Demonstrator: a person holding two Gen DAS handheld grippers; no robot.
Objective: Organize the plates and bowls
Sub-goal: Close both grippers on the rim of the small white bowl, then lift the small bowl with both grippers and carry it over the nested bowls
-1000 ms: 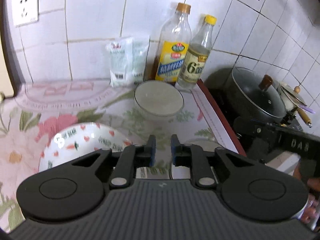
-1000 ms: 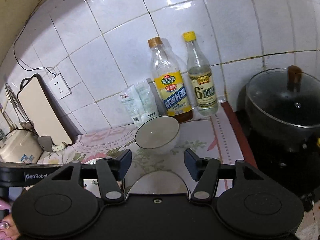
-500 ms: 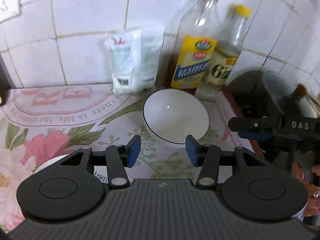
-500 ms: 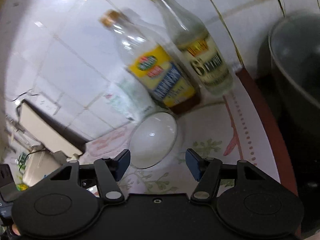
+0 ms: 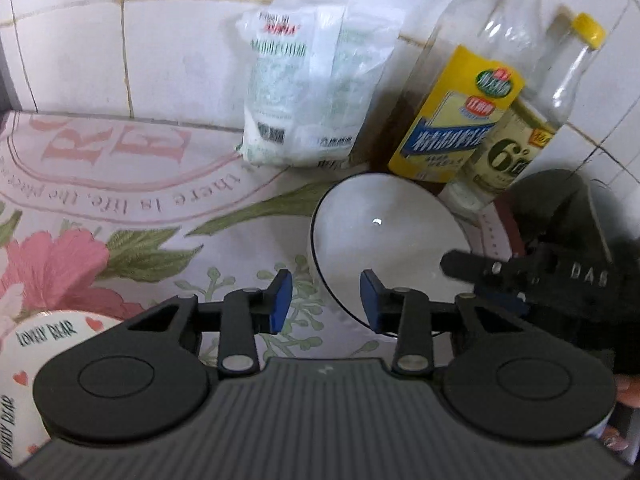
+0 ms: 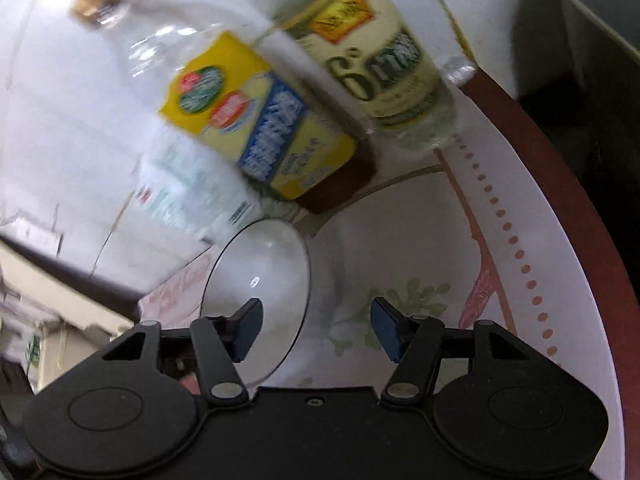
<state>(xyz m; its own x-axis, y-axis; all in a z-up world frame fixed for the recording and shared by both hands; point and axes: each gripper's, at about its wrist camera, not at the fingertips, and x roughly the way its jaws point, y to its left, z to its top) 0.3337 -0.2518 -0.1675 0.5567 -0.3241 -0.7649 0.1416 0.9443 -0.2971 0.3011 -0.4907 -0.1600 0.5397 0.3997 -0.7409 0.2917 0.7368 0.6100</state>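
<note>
Ahead of left hand-held gripper [image 5: 326, 300], pads apart, just closing on nothing: white bowl [image 5: 384, 240]. Behind bowl, bottle [image 5: 508, 156] marked "6°". Lower left, plate [image 5: 44, 344] reading "LOVELY BEAR". Right hand-held gripper [image 6: 316, 330] apart too.

Heart plate [image 5: 24, 360] half hidden behind tool; bottles [image 6: 256, 128] blurred

We see soft, fairly bright light in both wrist views, with a small glint inside the white bowl [image 5: 384, 236] and pale sheen on the wall tiles [image 5: 180, 40]. The right wrist view is heavily smeared, so the bottle labels [image 6: 260, 132] barely read, while the left view blurs only mildly. Fisheye bending curves the bench edge [image 6: 560, 184], and the corners fall dark.
</note>
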